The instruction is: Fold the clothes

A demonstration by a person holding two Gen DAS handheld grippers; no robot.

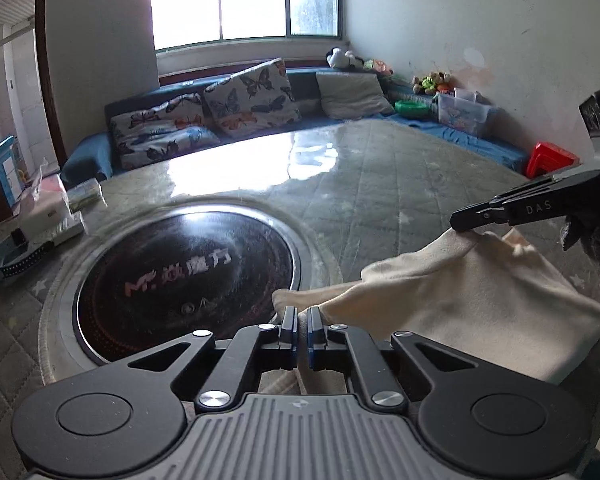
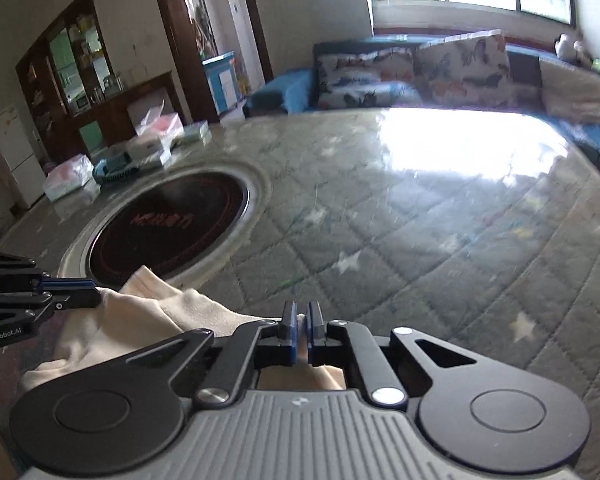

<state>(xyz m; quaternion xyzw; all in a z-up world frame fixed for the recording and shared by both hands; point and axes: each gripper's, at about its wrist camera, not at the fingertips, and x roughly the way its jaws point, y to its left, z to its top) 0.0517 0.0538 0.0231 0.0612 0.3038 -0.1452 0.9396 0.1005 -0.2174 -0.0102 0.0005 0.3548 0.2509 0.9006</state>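
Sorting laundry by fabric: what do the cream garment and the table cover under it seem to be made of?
Cream garment: soft matte knit, probably cotton; it drapes limply and creases softly. Table cover: quilted grey star-print fabric, apparently under clear glossy plastic or glass, since it mirrors the window.

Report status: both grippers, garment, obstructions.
Left gripper shut on cream garment. Right gripper shut on its other edge. Garment held up over table; round cooktop just ahead.
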